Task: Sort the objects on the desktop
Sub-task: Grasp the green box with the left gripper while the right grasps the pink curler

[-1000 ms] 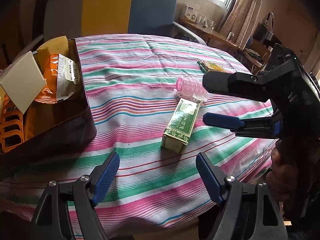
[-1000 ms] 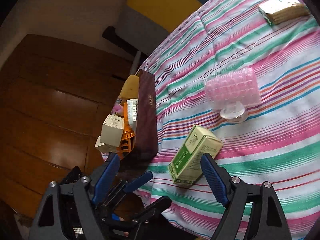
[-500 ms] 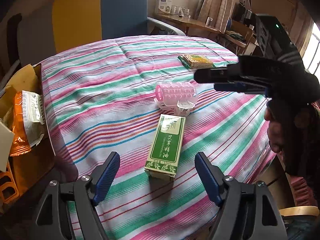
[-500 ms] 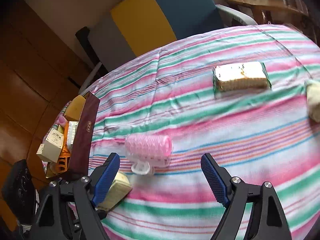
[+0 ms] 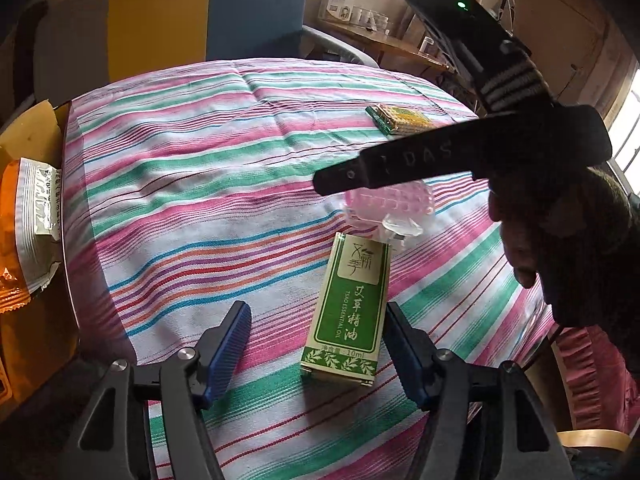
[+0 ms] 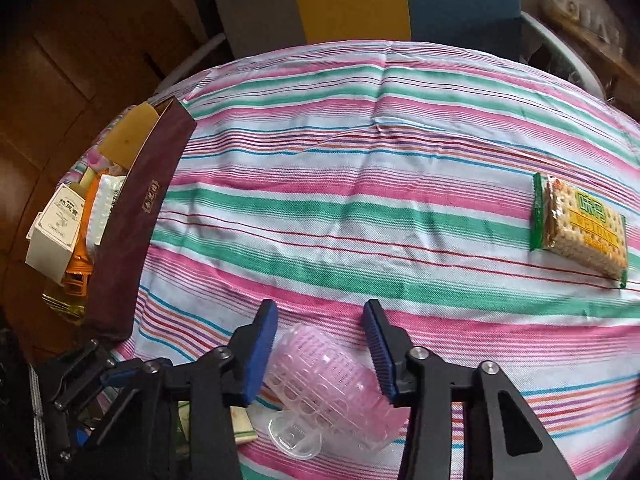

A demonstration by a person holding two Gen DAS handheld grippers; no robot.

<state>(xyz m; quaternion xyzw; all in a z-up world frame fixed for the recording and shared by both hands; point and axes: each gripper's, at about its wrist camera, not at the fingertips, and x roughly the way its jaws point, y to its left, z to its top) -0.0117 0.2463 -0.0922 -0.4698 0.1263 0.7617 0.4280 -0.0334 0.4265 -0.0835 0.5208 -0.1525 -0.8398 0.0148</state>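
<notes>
Left wrist: left tongs (image 5: 316,344) spread wide, empty, green box (image 5: 347,307) lying on counter (image 5: 192,184) between tips, nearer right one. Best centred, lowered, closed across box's narrow sides. One green box, one pink roller (image 5: 386,204) touching its far end.

Right wrist: right tongs (image 6: 320,348) parted, straddling roller (image 6: 332,376), no contact seen. Best closed gently; looks soft. One cracker pack (image 6: 580,226) well apart, one brown bin (image 6: 136,216) at left edge.

I see a striped cloth (image 6: 360,208) covering the desk, a chair (image 5: 208,12) in yellow and blue panels behind its far edge, a wooden side table (image 5: 384,42) far right by bright windows, dark wood panelling (image 6: 72,52) left.
</notes>
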